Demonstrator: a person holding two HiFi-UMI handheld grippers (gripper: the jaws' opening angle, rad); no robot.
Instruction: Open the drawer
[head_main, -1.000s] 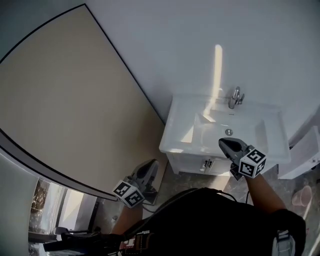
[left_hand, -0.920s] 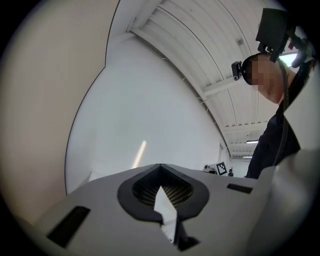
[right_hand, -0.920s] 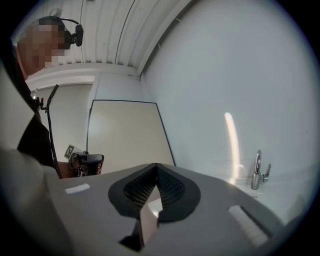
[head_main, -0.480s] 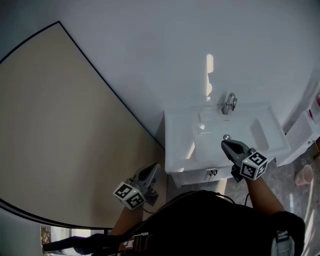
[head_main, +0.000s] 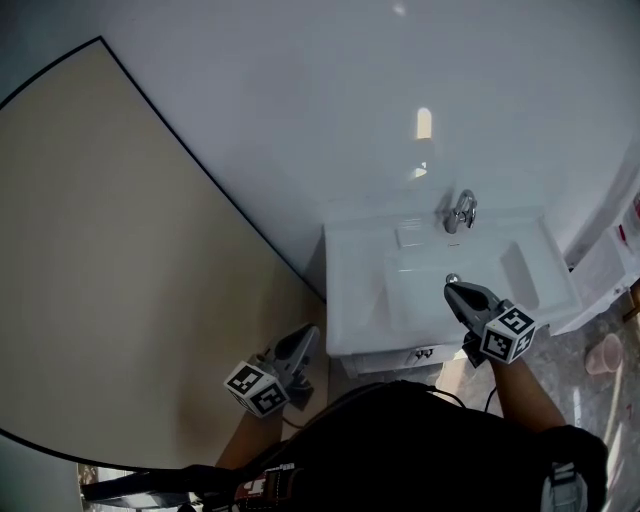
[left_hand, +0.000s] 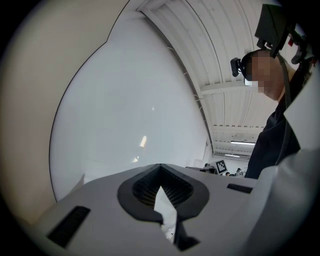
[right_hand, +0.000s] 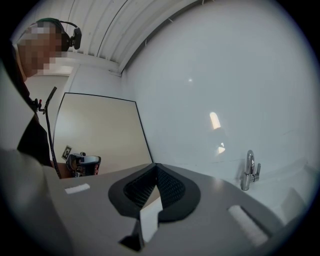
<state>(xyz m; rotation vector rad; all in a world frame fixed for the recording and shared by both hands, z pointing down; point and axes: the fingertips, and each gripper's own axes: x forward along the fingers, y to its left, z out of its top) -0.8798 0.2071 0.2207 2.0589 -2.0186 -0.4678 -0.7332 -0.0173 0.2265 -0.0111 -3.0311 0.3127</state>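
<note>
Both hands have swung in on the sink: right gripper now over it, left gripper off its left front corner. Both are clamped closed and empty. Drawer front under the sink is untouched, so this is likely the approach.
</note>
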